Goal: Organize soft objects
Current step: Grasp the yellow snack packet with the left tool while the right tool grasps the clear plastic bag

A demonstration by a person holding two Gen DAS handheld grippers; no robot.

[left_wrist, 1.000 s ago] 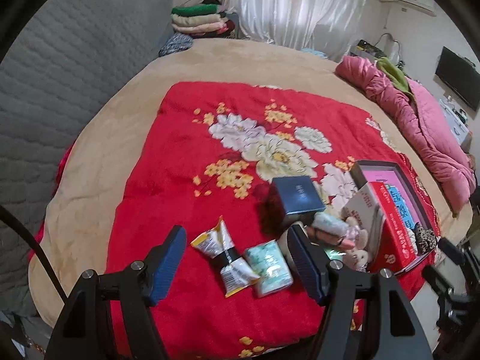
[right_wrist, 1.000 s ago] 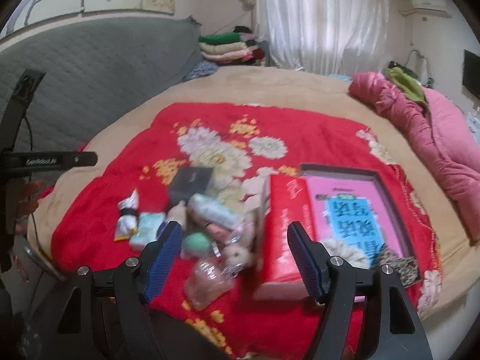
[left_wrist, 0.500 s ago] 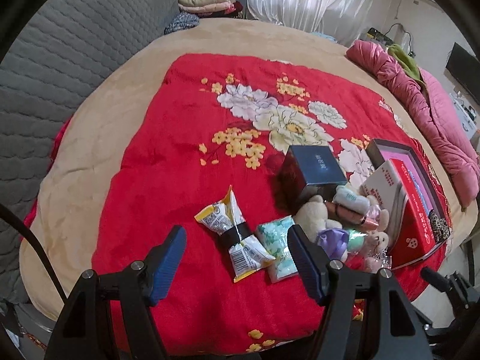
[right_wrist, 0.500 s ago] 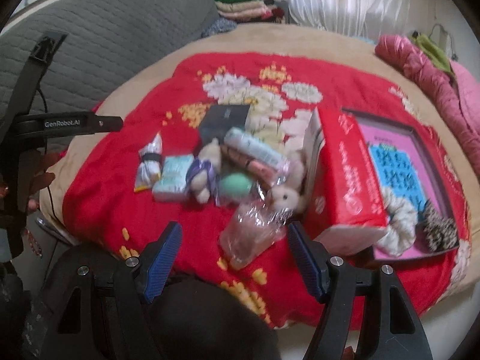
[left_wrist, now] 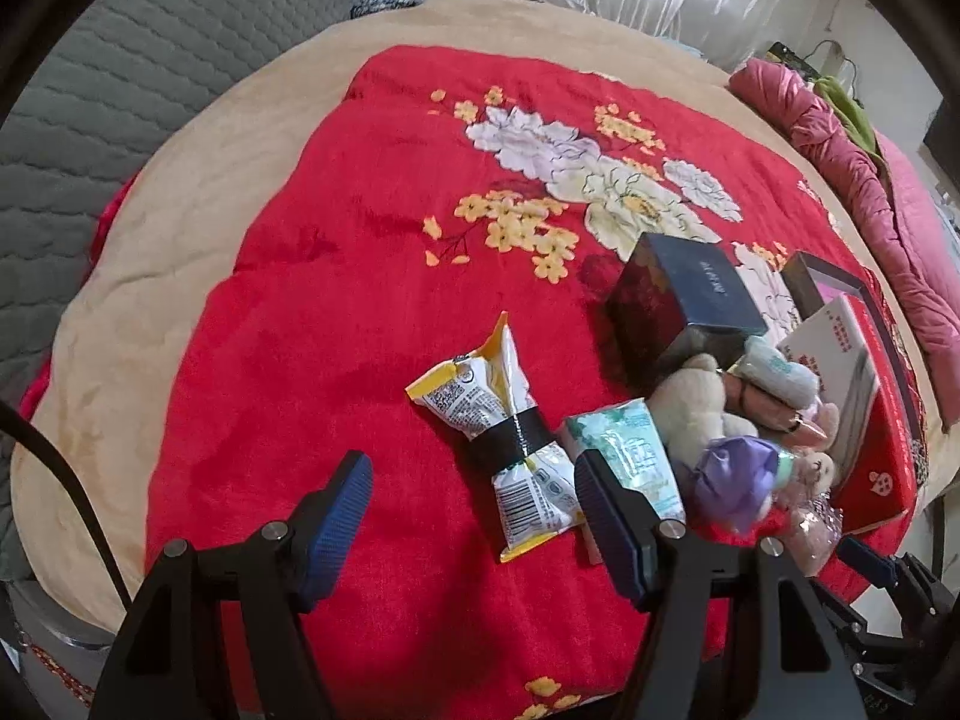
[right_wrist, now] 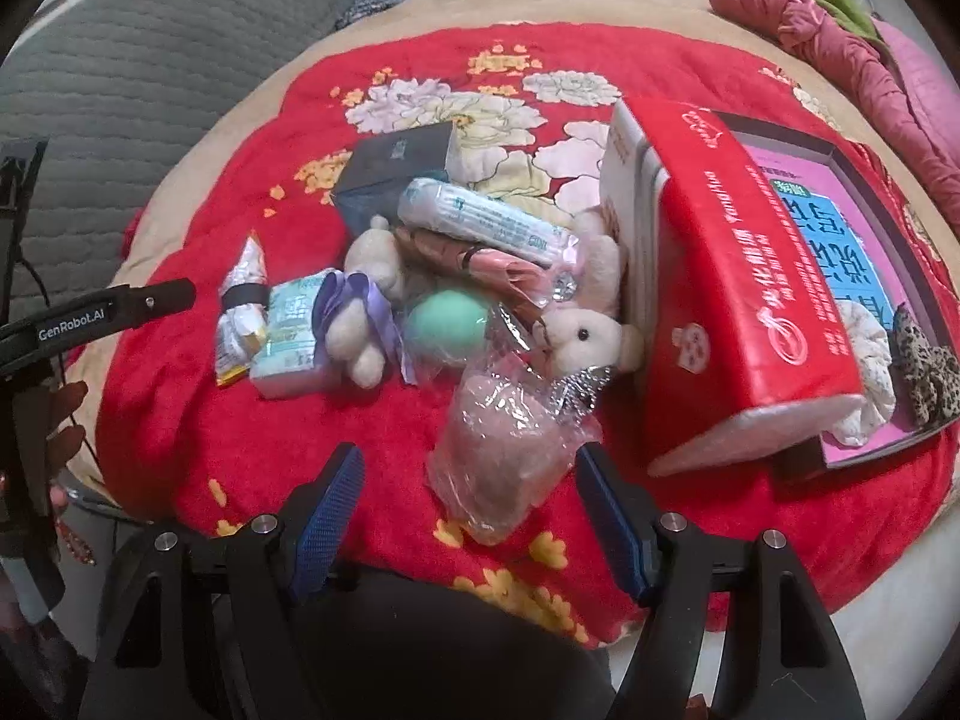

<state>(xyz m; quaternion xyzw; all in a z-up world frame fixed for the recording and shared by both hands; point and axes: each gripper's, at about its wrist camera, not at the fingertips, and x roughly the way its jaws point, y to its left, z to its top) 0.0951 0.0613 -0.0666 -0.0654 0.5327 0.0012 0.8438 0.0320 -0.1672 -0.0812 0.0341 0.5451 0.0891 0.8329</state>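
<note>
A heap of small items lies on a red flowered blanket point(left_wrist: 336, 276). In the left wrist view a yellow-and-white snack packet point(left_wrist: 501, 438) with a black band lies beside a mint tissue pack point(left_wrist: 627, 450), a cream plush bear point(left_wrist: 690, 405) and a purple bow point(left_wrist: 735, 480). My left gripper point(left_wrist: 471, 507) hangs open above the snack packet, touching nothing. In the right wrist view a pink soft item in clear wrap point(right_wrist: 501, 450) sits ahead of my open right gripper point(right_wrist: 468, 501), apart from its pads. Behind it lie a white plush rabbit point(right_wrist: 585, 336), a mint ball point(right_wrist: 447, 318) and a rolled pack point(right_wrist: 486, 222).
A red carton point(right_wrist: 738, 276) leans on a shallow dark tray point(right_wrist: 864, 180) holding a pink-and-blue sheet, a white scrunchie point(right_wrist: 867, 372) and a leopard scrunchie point(right_wrist: 924, 369). A dark blue box point(left_wrist: 684, 300) stands behind the heap. A pink quilt point(left_wrist: 852, 162) lies far right; a grey headboard point(left_wrist: 120, 78) is left.
Both grippers have sunk toward the bed and tipped further down; the heap looks larger and nearer. The jaws kept the same gap. No item has moved.
</note>
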